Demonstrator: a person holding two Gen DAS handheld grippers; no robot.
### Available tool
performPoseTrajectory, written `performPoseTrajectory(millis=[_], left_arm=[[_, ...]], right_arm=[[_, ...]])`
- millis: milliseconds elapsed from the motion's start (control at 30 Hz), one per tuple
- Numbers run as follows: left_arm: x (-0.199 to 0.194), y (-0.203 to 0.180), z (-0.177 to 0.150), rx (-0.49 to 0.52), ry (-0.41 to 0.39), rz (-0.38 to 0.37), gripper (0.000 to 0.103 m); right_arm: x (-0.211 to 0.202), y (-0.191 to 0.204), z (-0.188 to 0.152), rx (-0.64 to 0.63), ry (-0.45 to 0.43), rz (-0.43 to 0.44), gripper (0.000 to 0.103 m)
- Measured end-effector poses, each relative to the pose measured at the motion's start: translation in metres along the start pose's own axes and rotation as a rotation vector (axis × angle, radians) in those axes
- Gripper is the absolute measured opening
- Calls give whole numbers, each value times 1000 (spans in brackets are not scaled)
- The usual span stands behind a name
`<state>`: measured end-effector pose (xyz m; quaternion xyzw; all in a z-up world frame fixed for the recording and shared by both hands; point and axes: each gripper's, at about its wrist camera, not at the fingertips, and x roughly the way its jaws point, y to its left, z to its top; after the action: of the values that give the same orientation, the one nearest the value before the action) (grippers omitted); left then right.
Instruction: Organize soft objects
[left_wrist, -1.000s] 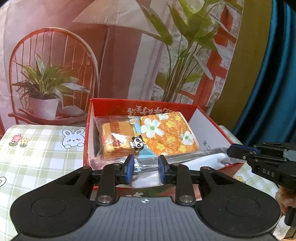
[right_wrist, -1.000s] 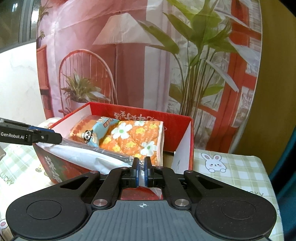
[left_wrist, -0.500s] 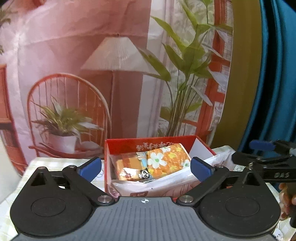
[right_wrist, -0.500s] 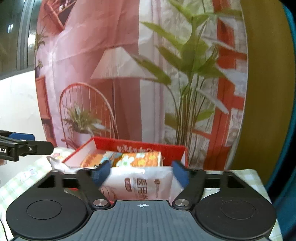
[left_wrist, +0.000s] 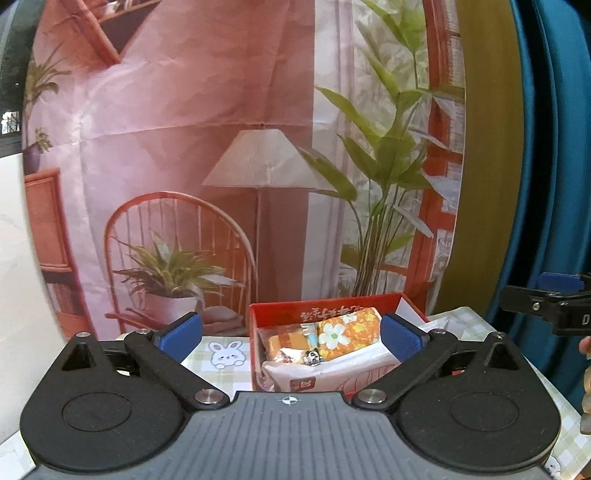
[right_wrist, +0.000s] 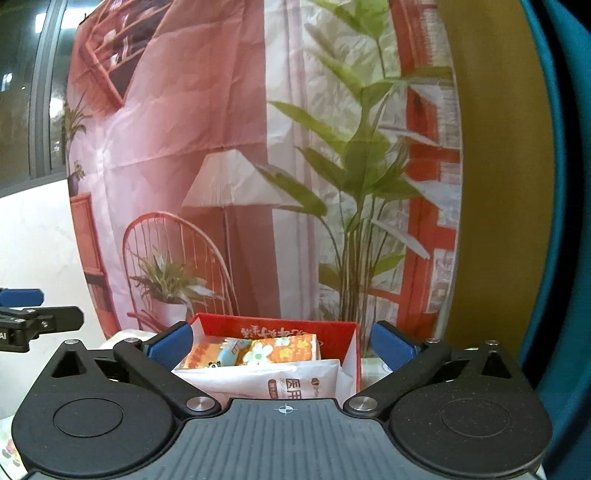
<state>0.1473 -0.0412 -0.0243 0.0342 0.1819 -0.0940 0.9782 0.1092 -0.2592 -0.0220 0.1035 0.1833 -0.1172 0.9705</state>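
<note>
On the checked surface (left_wrist: 225, 373), printed with a rabbit at its left, stands the red box (left_wrist: 280, 308), and everything soft seen here already lies inside it. Going left to right in the left wrist view: the left gripper (left_wrist: 290, 334) has its blue-padded fingers (left_wrist: 179, 334) spread wide and holds nothing; between them sits the box with an orange packet bearing a panda sticker (left_wrist: 284, 343), an orange floral cloth bundle (left_wrist: 347, 332) touching it on the right, and a white plastic pouch (left_wrist: 325, 369) lying across the near side, its edge riding over the box's front wall. At the far right the right gripper (right_wrist: 282, 341) is likewise wide open and empty, hovering short of the same box. Judging by this, the placing looks done and the step in hand is a clean retreat. To do it well, both grippers should back straight away with fingers kept apart, so no pad snags the pouch's loose film and drags it out; if the pouch sits proud, a light press would settle it
</note>
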Motion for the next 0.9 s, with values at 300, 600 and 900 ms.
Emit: performPoseTrajectory(millis=[300, 600, 900], left_arm=[[-61, 2, 8, 16, -30, 77, 103], [-100, -6, 1, 27, -72, 109, 103], [-111, -10, -13, 21, -75, 144, 103]], right_arm=[[-63, 12, 12, 61, -8, -46, 103], [-105, 24, 8, 51, 1, -77, 103], [-125, 38, -5, 7, 25, -102, 103]])
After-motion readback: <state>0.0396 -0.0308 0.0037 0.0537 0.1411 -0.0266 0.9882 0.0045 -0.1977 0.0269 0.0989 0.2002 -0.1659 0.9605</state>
